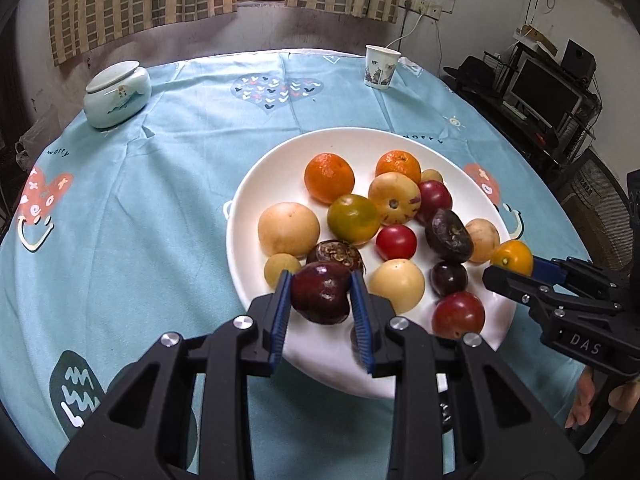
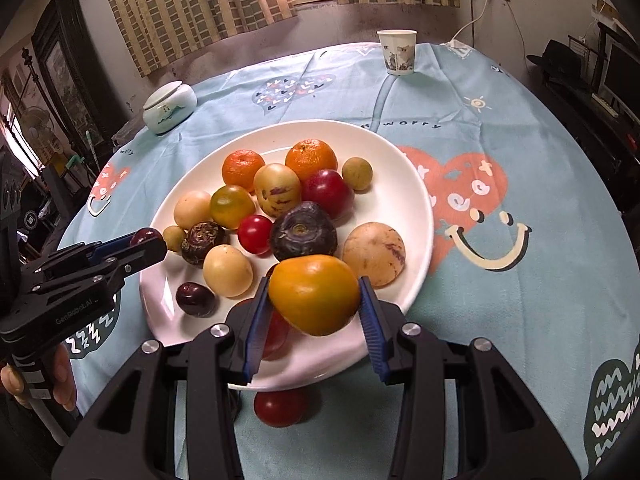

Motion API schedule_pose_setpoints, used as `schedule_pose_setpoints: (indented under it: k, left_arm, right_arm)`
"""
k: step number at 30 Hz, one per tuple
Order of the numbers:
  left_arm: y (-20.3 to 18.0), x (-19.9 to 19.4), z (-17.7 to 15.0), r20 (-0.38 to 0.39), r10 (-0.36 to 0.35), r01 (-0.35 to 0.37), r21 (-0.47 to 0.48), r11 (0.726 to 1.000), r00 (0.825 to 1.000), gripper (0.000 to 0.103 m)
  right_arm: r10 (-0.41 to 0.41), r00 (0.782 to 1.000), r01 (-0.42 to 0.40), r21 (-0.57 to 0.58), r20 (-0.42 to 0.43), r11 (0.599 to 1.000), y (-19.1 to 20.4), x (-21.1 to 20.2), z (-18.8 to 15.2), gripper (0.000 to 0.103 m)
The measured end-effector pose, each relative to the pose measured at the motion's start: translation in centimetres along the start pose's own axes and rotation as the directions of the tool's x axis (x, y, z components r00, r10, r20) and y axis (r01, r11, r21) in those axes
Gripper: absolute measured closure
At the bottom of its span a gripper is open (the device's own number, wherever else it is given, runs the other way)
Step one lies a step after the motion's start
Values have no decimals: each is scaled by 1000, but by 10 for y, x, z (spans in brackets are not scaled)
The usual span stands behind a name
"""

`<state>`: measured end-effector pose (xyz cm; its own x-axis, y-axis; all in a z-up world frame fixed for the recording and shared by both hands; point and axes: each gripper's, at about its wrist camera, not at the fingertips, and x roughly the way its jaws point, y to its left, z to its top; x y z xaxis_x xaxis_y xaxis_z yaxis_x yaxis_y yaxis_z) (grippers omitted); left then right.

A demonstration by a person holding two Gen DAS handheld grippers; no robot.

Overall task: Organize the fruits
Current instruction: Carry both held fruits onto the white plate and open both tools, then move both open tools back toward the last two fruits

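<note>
Left tongs [image 1: 322, 298], low centre of the left wrist view, closed on a dark red plum [image 1: 320, 298], blue pads pressed to both sides, held over the near rim of the white plate [image 1: 248, 184]. Right tongs [image 2: 314, 306], low centre of the right wrist view, closed on a yellow-orange tomato [image 2: 314, 294], likewise held above the plate's near edge. Same tomato visible at the right edge of the left wrist view, pinched at the tips of the right tongs.

Already on the plate: two mandarins [image 1: 329, 178] toward the top, a green-yellow tomato [image 1: 353, 219] in the middle, pale round fruits, a striped pale fruit [image 2: 277, 190], small red tomatoes, dark purple pieces. Most of the fruit apparently gathered there, bunched toward the centre and right.

Still off the plate: one red tomato [image 2: 281, 407] on the blue tablecloth [image 2: 500, 300] of the table, just below the plate's near rim in the right wrist view, between the arms of the tongs. Two held fruits not yet set down.

Judged late in the task: two placements pending, then the stray red tomato. Paper cup [image 1: 380, 67] and lidded ceramic jar [image 1: 117, 94] at the far side, well apart from the plate, seemingly no part of the sorting.
</note>
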<state>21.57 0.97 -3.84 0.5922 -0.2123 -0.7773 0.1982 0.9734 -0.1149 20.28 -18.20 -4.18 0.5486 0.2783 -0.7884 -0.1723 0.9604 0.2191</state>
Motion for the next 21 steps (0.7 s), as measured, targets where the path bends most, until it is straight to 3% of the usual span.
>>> schedule_pose_setpoints:
  k: [2, 4, 5, 6, 7, 15, 21]
  left_arm:
    - [0, 2, 1, -2, 0, 0, -4, 1000, 1000, 72]
    - [2, 1, 2, 3, -9, 10, -15, 1000, 1000, 56]
    - [3, -1, 2, 20, -9, 9, -21, 1000, 1000, 46]
    - [4, -4, 2, 34, -6, 7, -21, 1000, 999, 45]
    - [4, -8, 2, 44, -8, 9, -17, 1000, 999, 44]
    - [14, -32, -10, 95, -31, 35, -45, 998, 995, 34]
    - [11, -46, -37, 87, -83, 90, -74, 993, 993, 27]
  right_arm:
    - [1, 1000, -1, 9, -18, 1000, 0, 5, 1, 60]
    - [2, 999, -1, 28, -46, 1000, -1, 10, 2, 59]
    - [1, 999, 1, 33, -50, 999, -1, 11, 2, 53]
    - [-9, 999, 10, 38, -34, 999, -2, 7, 2, 42]
    - [-22, 1000, 23, 35, -12, 999, -1, 3, 2, 37]
    - [-67, 995, 66, 15, 76, 998, 4, -39, -13, 37]
    - [-88, 995, 88, 1, 38, 996, 13, -61, -53, 37]
